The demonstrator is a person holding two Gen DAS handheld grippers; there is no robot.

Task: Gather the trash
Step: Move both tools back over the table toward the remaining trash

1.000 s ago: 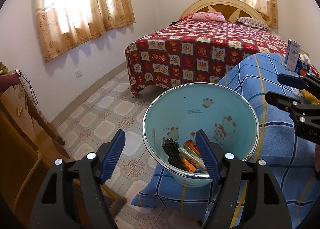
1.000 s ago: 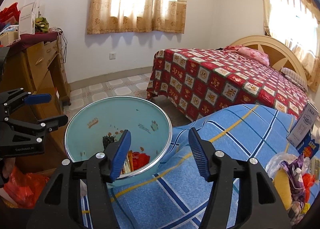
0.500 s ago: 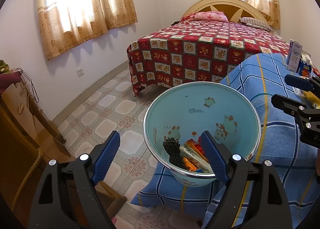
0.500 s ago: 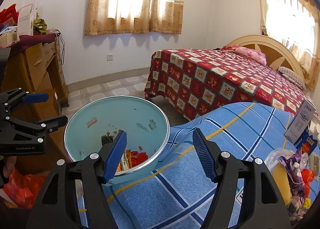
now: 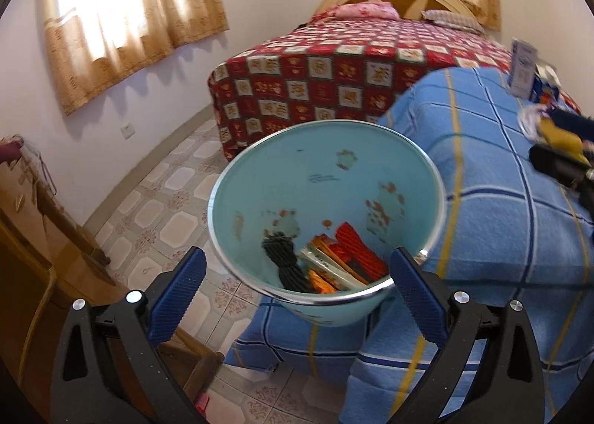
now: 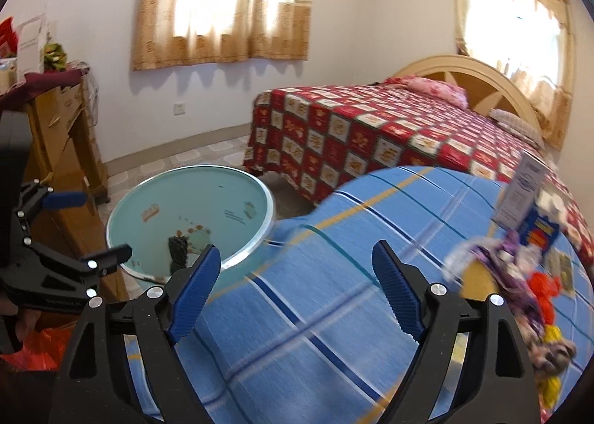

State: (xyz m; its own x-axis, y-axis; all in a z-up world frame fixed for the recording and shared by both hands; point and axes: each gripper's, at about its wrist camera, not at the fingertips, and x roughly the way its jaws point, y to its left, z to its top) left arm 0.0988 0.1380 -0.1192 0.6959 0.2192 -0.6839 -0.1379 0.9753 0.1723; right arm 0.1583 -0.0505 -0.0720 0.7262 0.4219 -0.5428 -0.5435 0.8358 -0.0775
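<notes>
A pale blue trash bin (image 5: 326,183) stands at the corner of the blue checked cover (image 5: 501,238), with wrappers and a black bundle (image 5: 319,268) in its bottom. My left gripper (image 5: 296,260) hovers just above the bin's near rim. Its jaws are opening wide, and the pads touch nothing. My right gripper (image 6: 296,253) hangs over the blue checked cover (image 6: 334,294). Its jaws are opening too, with nothing between them. A heap of loose trash (image 6: 519,275) lies to its right: purple and clear plastic, red and yellow bits. The bin (image 6: 193,209) sits to its left.
A white and blue carton (image 6: 523,194) stands behind the trash heap. A bed with a red patterned cover (image 5: 352,64) fills the back. A wooden cabinet (image 6: 63,134) stands at the left, with a red bag (image 6: 33,346) on the tiled floor (image 5: 156,209).
Both grippers' jaws have spread wider. The left gripper has sunk closer to the bin. The right gripper has swung rightward, bringing the trash heap further into view.
</notes>
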